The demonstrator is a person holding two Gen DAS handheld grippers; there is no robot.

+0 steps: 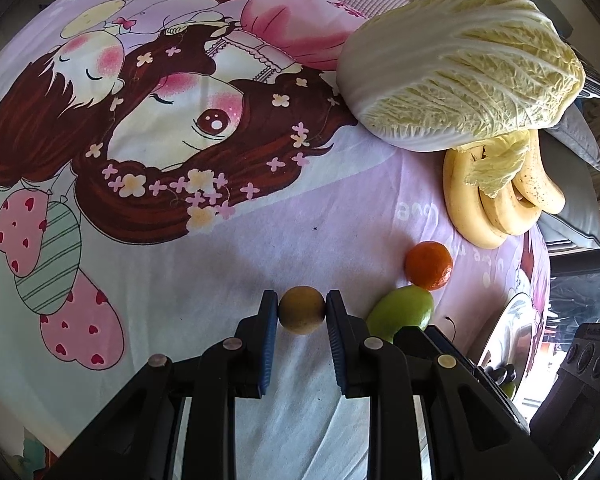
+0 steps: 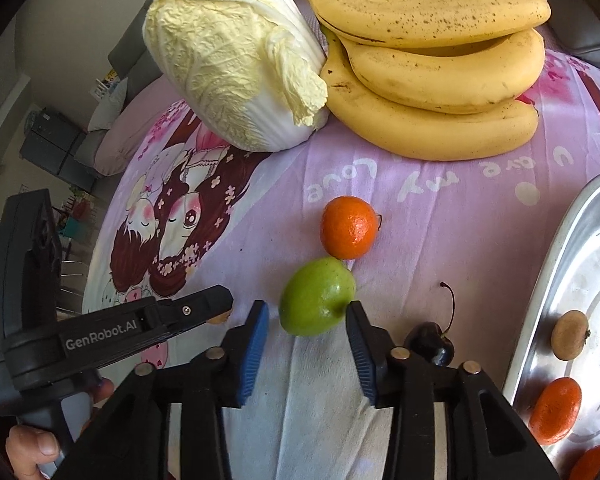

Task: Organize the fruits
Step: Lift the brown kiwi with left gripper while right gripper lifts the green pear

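Left wrist view: left gripper [image 1: 302,311] clamped on small round brownish-yellow fruit [image 1: 302,309] above printed cloth [image 1: 220,260].

Right wrist view: right gripper [image 2: 308,320] pads apart, flanking smooth green apple [image 2: 317,297]; dimpled tangerine [image 2: 349,227] just beyond; shiny metal tray [image 2: 572,264] at right.

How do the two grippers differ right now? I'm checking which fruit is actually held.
The left gripper is shut on a small brown fruit; the right gripper is open around the green apple. The left's pads press its fruit; the right's left pad stands clear. Both point down at the bedsheet.
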